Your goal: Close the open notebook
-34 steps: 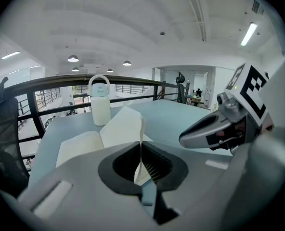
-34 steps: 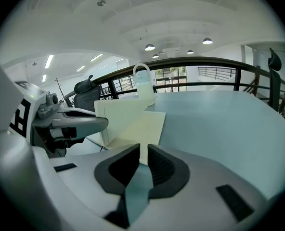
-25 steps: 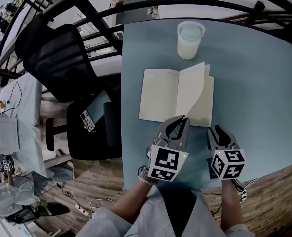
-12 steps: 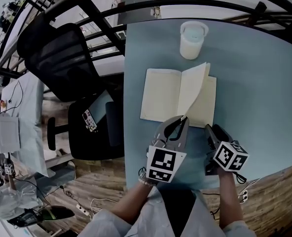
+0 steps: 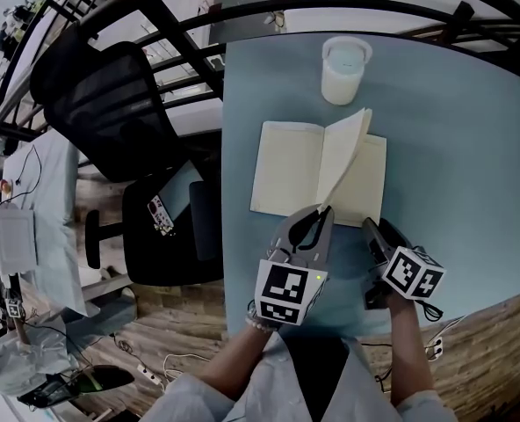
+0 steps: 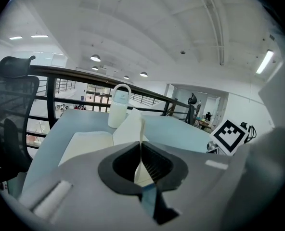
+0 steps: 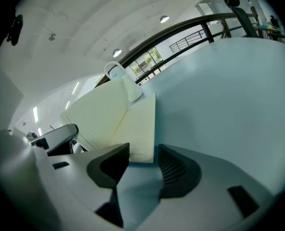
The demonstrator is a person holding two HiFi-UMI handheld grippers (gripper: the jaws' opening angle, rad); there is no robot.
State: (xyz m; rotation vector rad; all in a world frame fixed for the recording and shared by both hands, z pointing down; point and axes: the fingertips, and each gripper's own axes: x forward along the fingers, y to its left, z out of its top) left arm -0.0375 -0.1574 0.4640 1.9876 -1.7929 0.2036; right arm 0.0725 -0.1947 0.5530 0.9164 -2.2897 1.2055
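Note:
The open cream notebook (image 5: pixel 286 165) lies on the blue table (image 5: pixel 453 148). One right-hand page (image 5: pixel 343 158) stands lifted off the spread. My left gripper (image 5: pixel 323 211) is shut on that page's near corner; in the left gripper view the sheet (image 6: pixel 135 129) rises from between the closed jaws (image 6: pixel 141 153). My right gripper (image 5: pixel 370 227) sits at the notebook's near right corner. Its jaws have just been opening and stand open (image 7: pixel 142 160), with the notebook's corner (image 7: pixel 145 146) at their gap and the pads not pressing on it.
A white lidded cup (image 5: pixel 343 70) stands behind the notebook. A black office chair (image 5: pixel 111 104) with a phone (image 5: pixel 157 215) on its seat is left of the table. Dark railings run along the far side. The table's near edge is just under my hands.
The right gripper has rolled, dropped a little toward the notebook's near right corner, and its jaws have spread. The left gripper keeps its hold on the lifted page in the same place.

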